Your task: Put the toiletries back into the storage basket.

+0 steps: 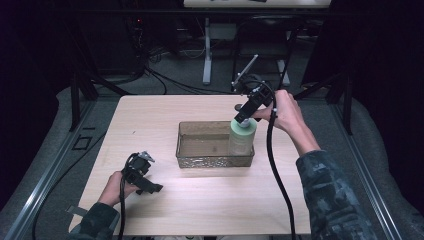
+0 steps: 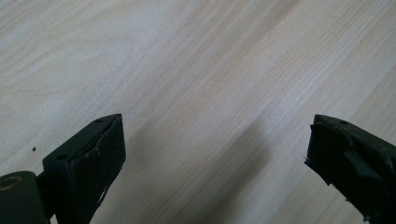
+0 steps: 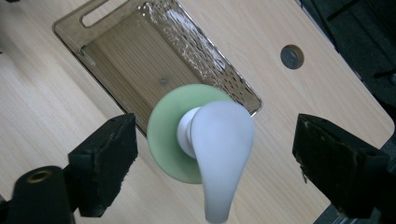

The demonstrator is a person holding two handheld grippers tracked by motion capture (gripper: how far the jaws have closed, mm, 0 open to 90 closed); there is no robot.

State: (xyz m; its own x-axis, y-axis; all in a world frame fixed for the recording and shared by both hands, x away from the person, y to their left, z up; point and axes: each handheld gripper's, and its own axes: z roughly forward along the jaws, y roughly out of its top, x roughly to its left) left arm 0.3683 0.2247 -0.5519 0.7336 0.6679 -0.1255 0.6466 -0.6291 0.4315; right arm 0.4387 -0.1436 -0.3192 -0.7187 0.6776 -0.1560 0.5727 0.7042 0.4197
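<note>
A pale green pump bottle [image 1: 242,137] stands upright in the right end of a clear ribbed tray [image 1: 200,161] at the table's middle. My right gripper [image 1: 241,117] points down over the bottle's top. In the right gripper view its jaws stand wide apart on either side of the white pump head [image 3: 219,144], with a gap on each side; the green bottle shoulder [image 3: 163,126] and the tray [image 3: 121,51] lie below. My right gripper [image 3: 215,158] is open. My left gripper [image 1: 152,189] rests low at the front left, open [image 2: 215,158] over bare wood.
The light wooden table [image 1: 150,115] has a round cable hole [image 3: 292,56] near its far right corner. A black cable [image 1: 277,175] trails from the right gripper across the table's right side. A white stand leg [image 1: 206,50] and cables lie on the floor beyond.
</note>
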